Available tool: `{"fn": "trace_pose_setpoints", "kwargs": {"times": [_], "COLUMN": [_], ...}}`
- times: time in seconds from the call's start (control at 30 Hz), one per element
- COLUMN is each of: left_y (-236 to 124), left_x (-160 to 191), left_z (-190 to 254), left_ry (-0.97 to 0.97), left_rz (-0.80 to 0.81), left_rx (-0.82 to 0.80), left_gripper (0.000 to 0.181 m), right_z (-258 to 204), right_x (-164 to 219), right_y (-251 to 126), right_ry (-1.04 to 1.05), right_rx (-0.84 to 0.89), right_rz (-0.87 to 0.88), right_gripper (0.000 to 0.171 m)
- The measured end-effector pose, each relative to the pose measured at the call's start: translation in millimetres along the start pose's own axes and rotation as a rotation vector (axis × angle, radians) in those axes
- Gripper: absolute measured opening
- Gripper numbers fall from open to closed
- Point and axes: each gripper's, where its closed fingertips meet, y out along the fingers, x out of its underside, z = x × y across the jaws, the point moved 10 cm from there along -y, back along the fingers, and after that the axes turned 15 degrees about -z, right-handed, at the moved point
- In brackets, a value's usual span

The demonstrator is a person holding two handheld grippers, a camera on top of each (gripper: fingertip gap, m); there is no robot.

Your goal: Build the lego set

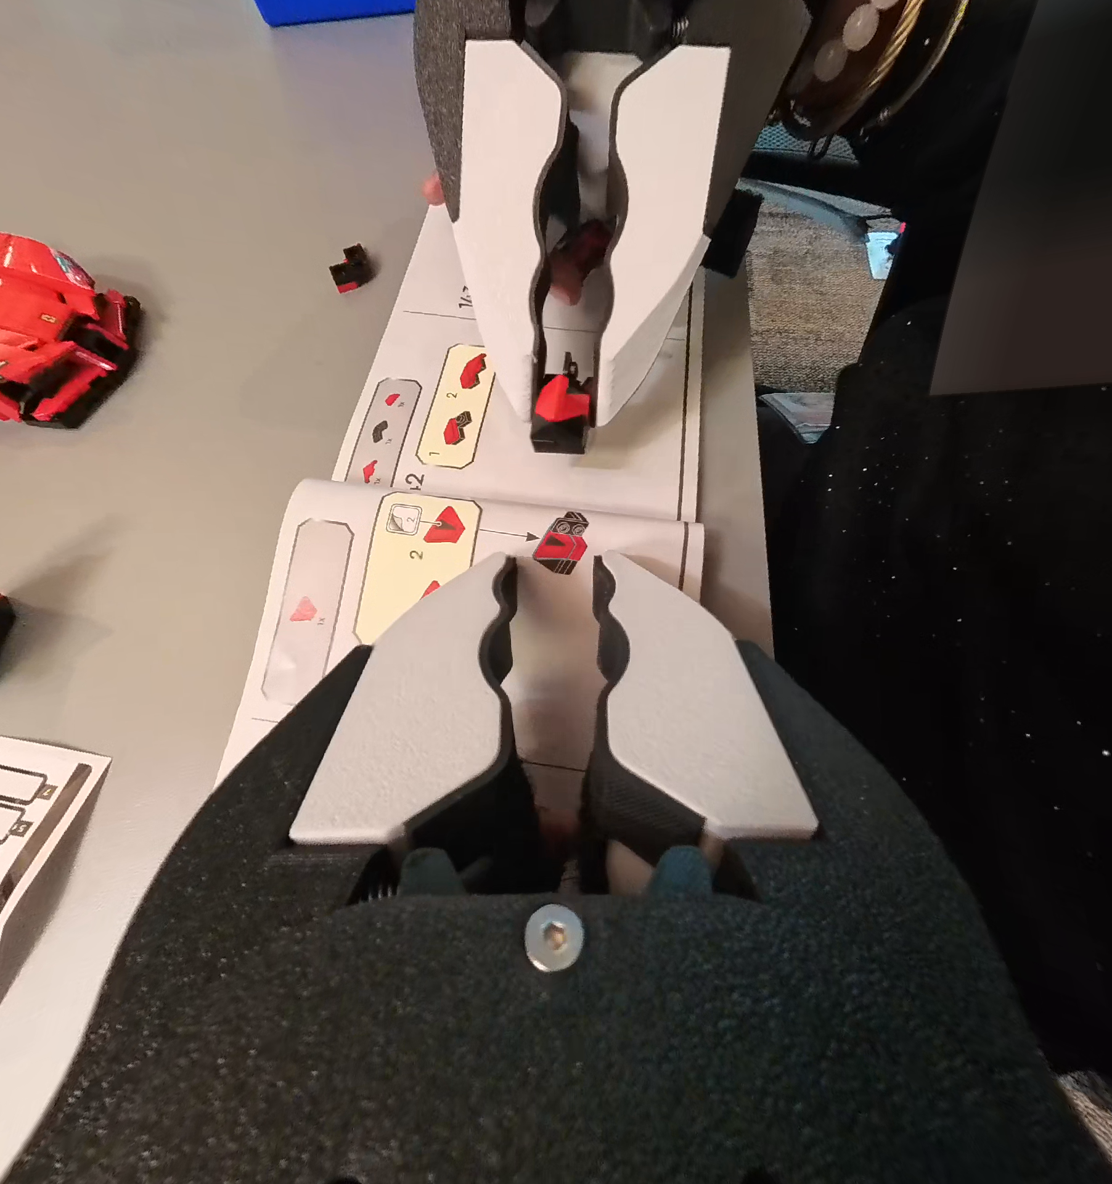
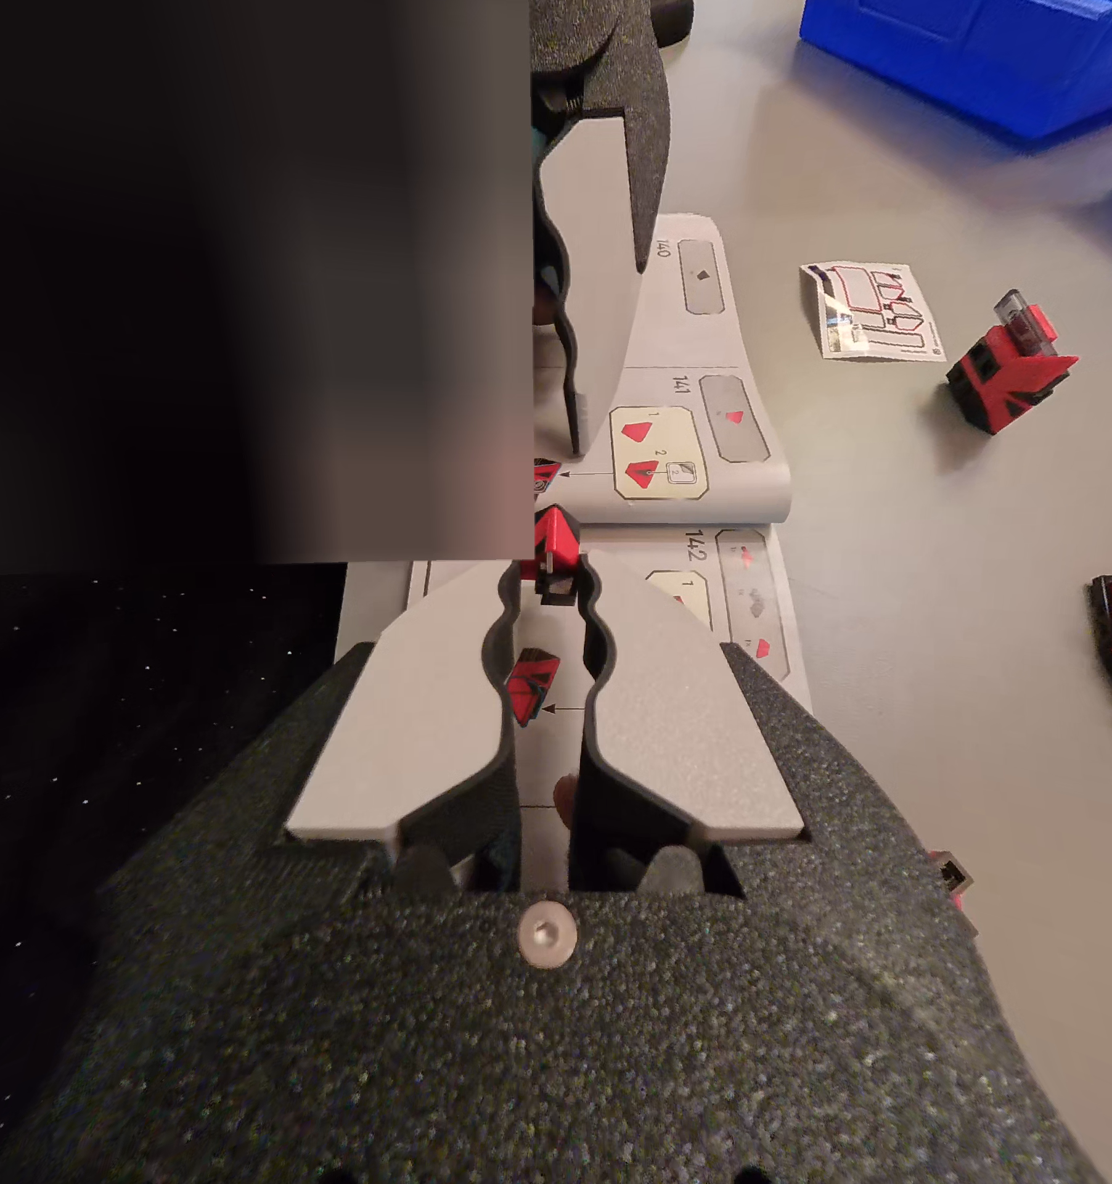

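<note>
My right gripper (image 2: 548,569) is shut on a small red and black lego assembly (image 2: 555,550) at its fingertips, just above the open instruction booklet (image 2: 681,500). In the left wrist view that gripper (image 1: 563,416) comes down from the top with the same assembly (image 1: 560,413) between its tips. My left gripper (image 1: 555,562) is open and empty, pointing at the held assembly from a short distance over the booklet (image 1: 540,487). In the right wrist view the left gripper's fingers (image 2: 595,288) show partly, the rest behind a blurred patch.
A red lego car body (image 1: 35,327), a small black and red piece (image 1: 352,268) and a sticker sheet (image 1: 9,865) lie left on the grey table. A red and black sub-build (image 2: 1008,371) and blue bin (image 2: 989,57) lie beyond. The table edge (image 1: 761,576) runs beside the booklet. Some 4 centimeters of space lies between my two pairs of fingers. The red lego car body (image 1: 35,327) is about equally far from each gripper, around 20 centimeters.
</note>
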Motion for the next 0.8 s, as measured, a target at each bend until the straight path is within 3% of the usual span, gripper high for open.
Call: {"fn": "trace_pose_setpoints", "kwargs": {"times": [0.8], "left_y": [0.2], "left_x": [0.6], "left_z": [2.0], "left_ry": [0.013], "left_rz": [0.000], "left_rx": [-0.035], "left_gripper": [0.025], "right_z": [-0.4], "right_x": [0.2], "right_y": [0.1], "right_ry": [0.000], "right_rx": [0.027], "right_rz": [-0.002], "right_gripper": [0.017]}}
